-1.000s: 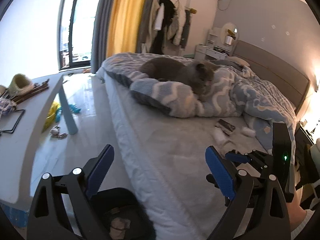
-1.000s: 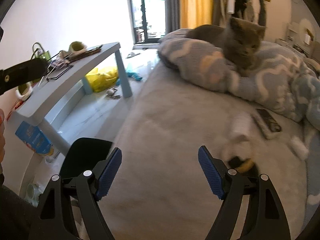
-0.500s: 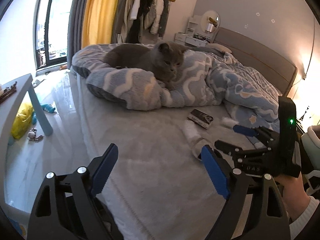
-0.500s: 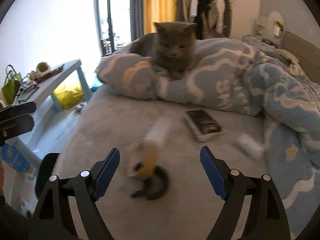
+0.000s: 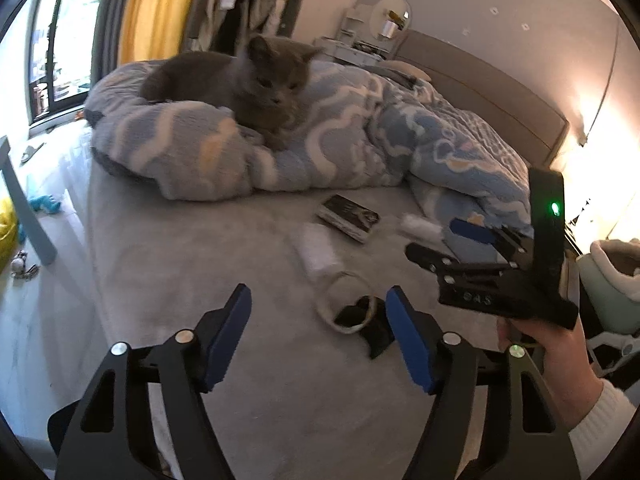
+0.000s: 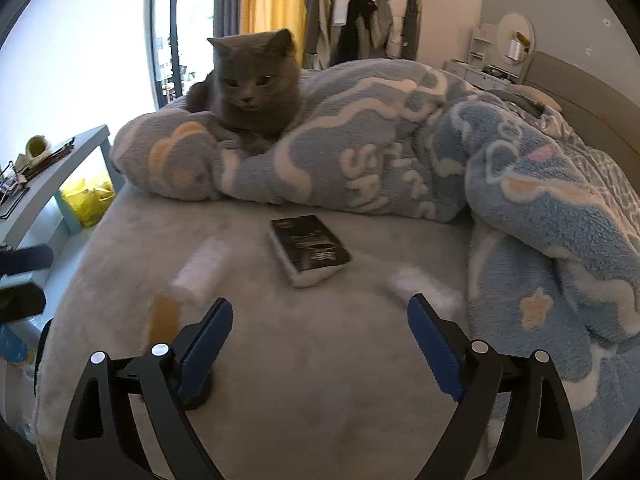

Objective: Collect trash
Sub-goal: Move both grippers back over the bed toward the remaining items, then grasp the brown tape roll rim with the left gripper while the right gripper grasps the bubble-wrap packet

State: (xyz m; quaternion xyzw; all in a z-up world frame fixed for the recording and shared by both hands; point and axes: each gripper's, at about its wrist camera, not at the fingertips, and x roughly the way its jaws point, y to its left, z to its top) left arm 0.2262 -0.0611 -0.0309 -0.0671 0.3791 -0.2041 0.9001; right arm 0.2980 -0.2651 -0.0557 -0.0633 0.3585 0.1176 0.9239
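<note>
Two scraps lie loose on the bed [image 6: 320, 420]: a white tissue wad [image 6: 424, 286] and a paper roll [image 6: 202, 268]. Right claw [image 6: 320, 344], empty, has just been opening; left claw [image 5: 318, 336] narrowing, empty. Soft tissue may slip; the cat [image 6: 252, 84] could pounce.

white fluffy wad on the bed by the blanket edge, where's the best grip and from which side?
Take the white wad across its narrow width, coming down from above on the open sheet side. It lies flat and elongated, looks soft, and its far end sits near the blue blanket, so that side is crowded. The right gripper is nearest, jaws wide with nothing between them, having just been opening.
</note>
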